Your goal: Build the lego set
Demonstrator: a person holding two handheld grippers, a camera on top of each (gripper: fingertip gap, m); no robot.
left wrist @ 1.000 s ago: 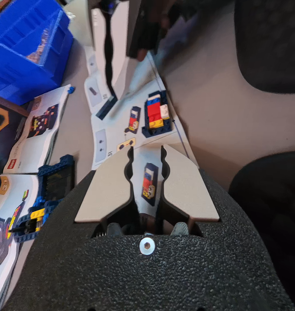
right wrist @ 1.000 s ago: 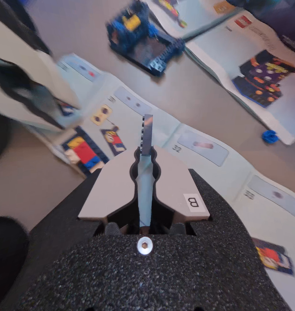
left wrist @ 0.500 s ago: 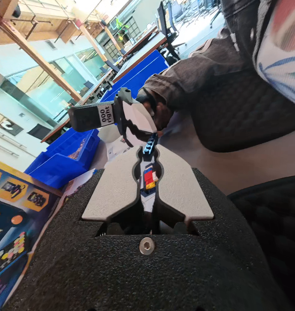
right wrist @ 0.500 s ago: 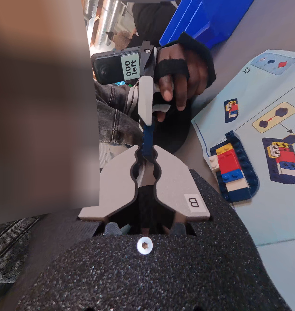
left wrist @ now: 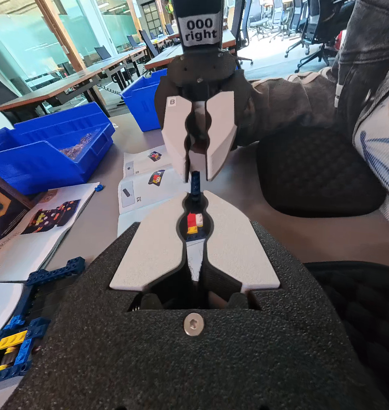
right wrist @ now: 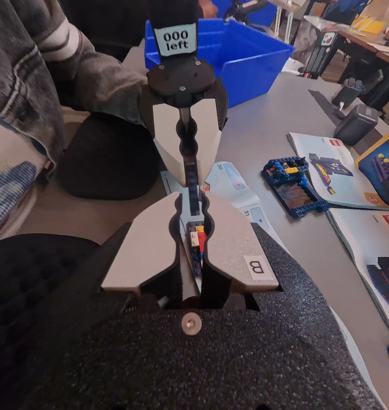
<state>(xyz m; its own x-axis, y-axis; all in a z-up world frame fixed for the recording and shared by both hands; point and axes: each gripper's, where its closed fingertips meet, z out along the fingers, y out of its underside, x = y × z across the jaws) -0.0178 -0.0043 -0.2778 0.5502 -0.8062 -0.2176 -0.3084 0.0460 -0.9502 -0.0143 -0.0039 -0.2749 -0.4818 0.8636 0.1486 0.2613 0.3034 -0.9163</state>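
On a grey office table [right wrist: 300, 266], left claw [left wrist: 195, 195] pinches a dark-blue strip [left wrist: 195, 184]; right claw [right wrist: 191, 197] gapes.

Fingers [left wrist: 158, 239] matt pale plastic w/ black edges; gripper body [left wrist: 189, 366] rough, grainy black. Bolt [left wrist: 193, 324] shiny metal. Dark blue plate [left wrist: 195, 184] smooth glossy plastic, studded. Bins [left wrist: 44, 150] glossy blue plastic. Booklets [left wrist: 33, 235] smooth printed paper. Surface [right wrist: 278, 124] matt grey. Sleeve [right wrist: 22, 66] faded denim cloth.
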